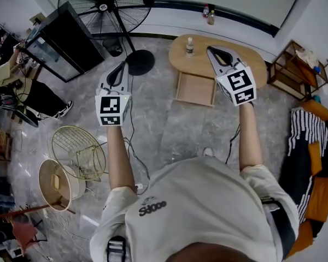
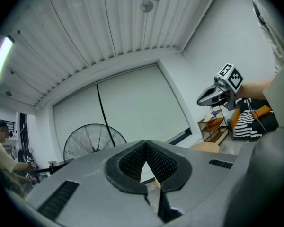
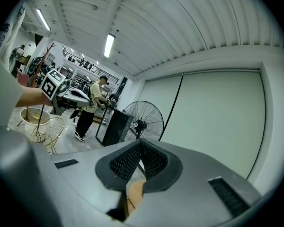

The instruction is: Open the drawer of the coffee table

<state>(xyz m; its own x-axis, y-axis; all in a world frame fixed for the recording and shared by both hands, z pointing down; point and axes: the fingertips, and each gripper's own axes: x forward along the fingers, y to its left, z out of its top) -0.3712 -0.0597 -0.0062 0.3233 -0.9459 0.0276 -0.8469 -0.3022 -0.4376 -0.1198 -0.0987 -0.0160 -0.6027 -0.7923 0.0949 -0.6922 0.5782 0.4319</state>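
An oval wooden coffee table (image 1: 251, 59) stands on the floor ahead of me. Its drawer (image 1: 195, 89) sticks out of the near side, and the inside looks bare. A small bottle (image 1: 189, 47) stands on the tabletop. My right gripper (image 1: 212, 50) is held level and shut on nothing; in the head view it overlaps the tabletop to the right of the bottle. My left gripper (image 1: 122, 66) is also level, shut and holding nothing, well left of the table over the fan's base (image 1: 140, 62). In both gripper views the jaws meet, left gripper (image 2: 146, 144) and right gripper (image 3: 140, 141).
A big standing fan (image 1: 106, 4) and a black cabinet (image 1: 65, 40) stand at the back left. A wire basket (image 1: 79, 152) and a round pail (image 1: 57, 184) sit on the floor at my left. A wooden shelf (image 1: 300, 70) is right of the table. A person (image 1: 22, 91) stands at far left.
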